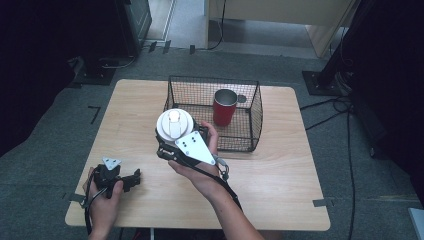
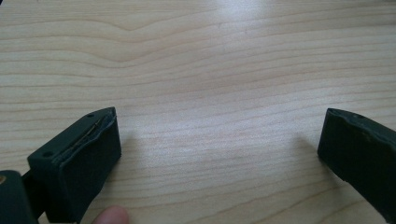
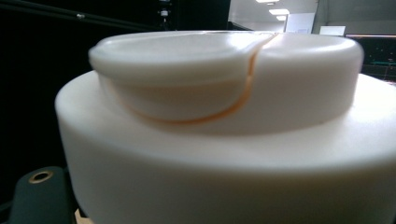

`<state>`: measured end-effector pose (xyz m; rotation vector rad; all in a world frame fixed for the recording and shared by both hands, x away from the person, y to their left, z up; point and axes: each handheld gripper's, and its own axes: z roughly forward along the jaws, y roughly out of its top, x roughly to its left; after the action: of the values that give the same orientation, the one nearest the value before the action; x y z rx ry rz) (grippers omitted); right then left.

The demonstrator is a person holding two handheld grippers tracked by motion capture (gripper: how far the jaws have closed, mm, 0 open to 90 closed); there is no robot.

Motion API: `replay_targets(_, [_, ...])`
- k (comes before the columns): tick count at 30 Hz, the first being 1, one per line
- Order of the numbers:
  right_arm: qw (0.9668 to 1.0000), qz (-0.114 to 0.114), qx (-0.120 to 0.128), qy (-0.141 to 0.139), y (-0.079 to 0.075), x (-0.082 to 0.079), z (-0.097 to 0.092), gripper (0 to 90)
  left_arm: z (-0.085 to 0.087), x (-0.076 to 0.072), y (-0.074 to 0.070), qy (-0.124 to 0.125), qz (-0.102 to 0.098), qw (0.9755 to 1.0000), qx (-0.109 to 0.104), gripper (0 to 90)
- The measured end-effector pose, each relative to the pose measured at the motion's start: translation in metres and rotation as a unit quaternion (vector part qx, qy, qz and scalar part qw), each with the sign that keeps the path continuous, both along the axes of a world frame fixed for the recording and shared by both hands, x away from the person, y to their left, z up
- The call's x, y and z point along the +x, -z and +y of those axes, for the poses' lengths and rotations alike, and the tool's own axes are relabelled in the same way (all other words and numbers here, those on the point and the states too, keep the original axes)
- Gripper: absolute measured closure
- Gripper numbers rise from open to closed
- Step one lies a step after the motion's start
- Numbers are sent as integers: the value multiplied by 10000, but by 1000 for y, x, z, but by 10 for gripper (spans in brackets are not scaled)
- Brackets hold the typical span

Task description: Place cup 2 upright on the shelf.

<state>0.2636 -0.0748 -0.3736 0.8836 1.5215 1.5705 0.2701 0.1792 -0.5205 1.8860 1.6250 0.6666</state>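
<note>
White lidded cup [image 1: 174,123] held clamped in right gripper [image 1: 172,142] beside wire basket [image 1: 256,107], not yet placed; left gripper [image 2: 219,140] wide, empty.

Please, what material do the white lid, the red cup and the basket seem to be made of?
White lid: likely plastic, smooth and matte, with a moulded flap seam. Red cup: probably metal, with a red coated outside and a grey, shiny rim and inside. Basket: thin black wire mesh, apparently coated metal; the table shows through it.
</note>
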Motion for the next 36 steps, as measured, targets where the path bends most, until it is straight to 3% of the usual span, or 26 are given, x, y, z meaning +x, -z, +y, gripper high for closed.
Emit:
replay_targets(14, [9998, 23, -39, 190, -8, 16, -6, 145, 0, 0, 0, 5, 8, 10000, 7, 0])
replay_targets(33, [9990, -40, 98, 444, -31, 47, -9, 145, 0, 0, 0, 3, 4, 10000, 4, 0])
replay_targets(36, [9986, 46, 181, 505, -31, 55, -10, 145, 0, 0, 0, 3, 5, 10000, 4, 0])
